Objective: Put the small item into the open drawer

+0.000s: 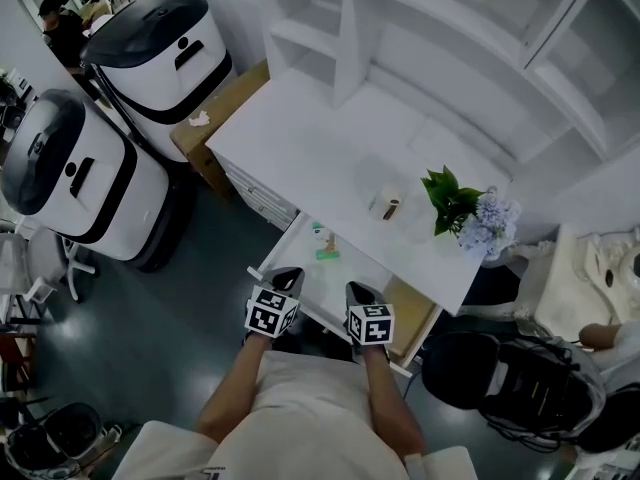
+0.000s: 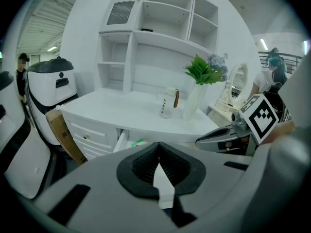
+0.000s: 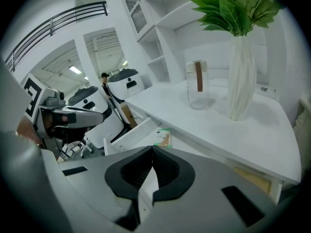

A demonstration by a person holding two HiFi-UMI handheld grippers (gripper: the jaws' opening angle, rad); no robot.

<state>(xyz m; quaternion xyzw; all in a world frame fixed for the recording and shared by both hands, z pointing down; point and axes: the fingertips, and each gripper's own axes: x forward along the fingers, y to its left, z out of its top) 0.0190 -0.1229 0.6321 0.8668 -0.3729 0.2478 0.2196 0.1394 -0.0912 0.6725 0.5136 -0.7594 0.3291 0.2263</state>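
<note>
Low over the near edge of the open drawer (image 1: pixel 277 249), the left gripper (image 2: pixel 158 152) and the right gripper (image 3: pixel 152 155) hang side by side. Each has its jaws pressed together with nothing between them. Just beyond their tips and roughly midway between them, the small green item (image 1: pixel 328 254) lies flat on the drawer's floor, apart from both grippers. Farther out, on the white desk (image 1: pixel 310 148), a clear jar (image 1: pixel 388 206) stands beside a white vase (image 3: pixel 241 76) of green leaves, towards the right gripper's side. Off to the left gripper's side a cardboard box (image 1: pixel 215 108) leans at the desk's end, near two white-and-black machines (image 1: pixel 150 48).
</note>
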